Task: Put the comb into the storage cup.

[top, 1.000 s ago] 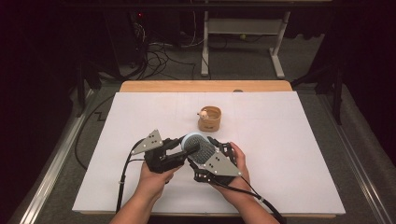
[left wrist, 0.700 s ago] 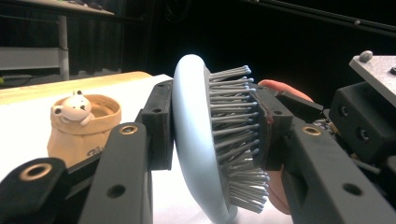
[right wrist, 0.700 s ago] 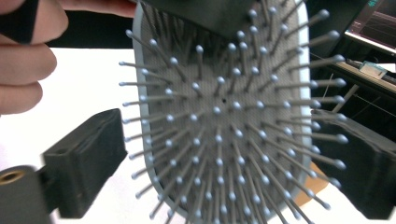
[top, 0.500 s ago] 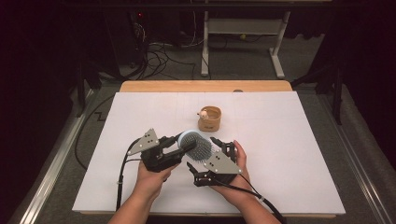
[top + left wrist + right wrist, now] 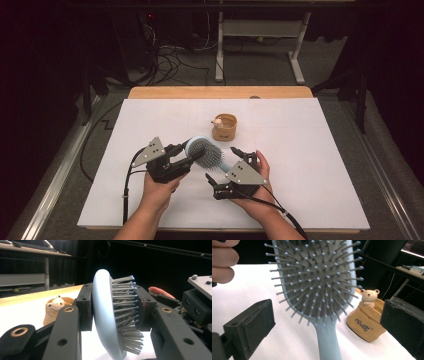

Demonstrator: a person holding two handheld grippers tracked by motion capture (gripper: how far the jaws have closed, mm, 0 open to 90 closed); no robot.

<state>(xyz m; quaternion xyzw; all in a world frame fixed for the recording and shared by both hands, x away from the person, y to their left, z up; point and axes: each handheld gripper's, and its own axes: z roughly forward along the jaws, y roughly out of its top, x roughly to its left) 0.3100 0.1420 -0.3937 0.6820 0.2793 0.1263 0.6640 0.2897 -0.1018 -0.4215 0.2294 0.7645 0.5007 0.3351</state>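
Note:
A light blue paddle hairbrush (image 5: pixel 209 156) with grey bristles is held above the white table. My left gripper (image 5: pixel 192 151) is shut on the brush head. In the left gripper view one jaw presses the brush's smooth back (image 5: pixel 105 315) and the other presses the bristle tips, with the left gripper (image 5: pixel 113 307) closed across both. My right gripper (image 5: pixel 222 164) is open just right of the brush. In the right gripper view its jaws stand wide on either side of the handle, the right gripper (image 5: pixel 327 322) not touching the brush (image 5: pixel 317 277).
A small tan pot (image 5: pixel 224 127) with a bear figure stands behind the brush; the pot (image 5: pixel 365 320) is close by in the right gripper view. A white sheet (image 5: pixel 310 150) covers the wooden table (image 5: pixel 220 92). Fingers of the person's left hand (image 5: pixel 222 260) are at the upper left.
The right gripper's jaws have spread apart and it has drawn back a little from the brush. The left gripper has kept its hold and shifted the brush slightly left.

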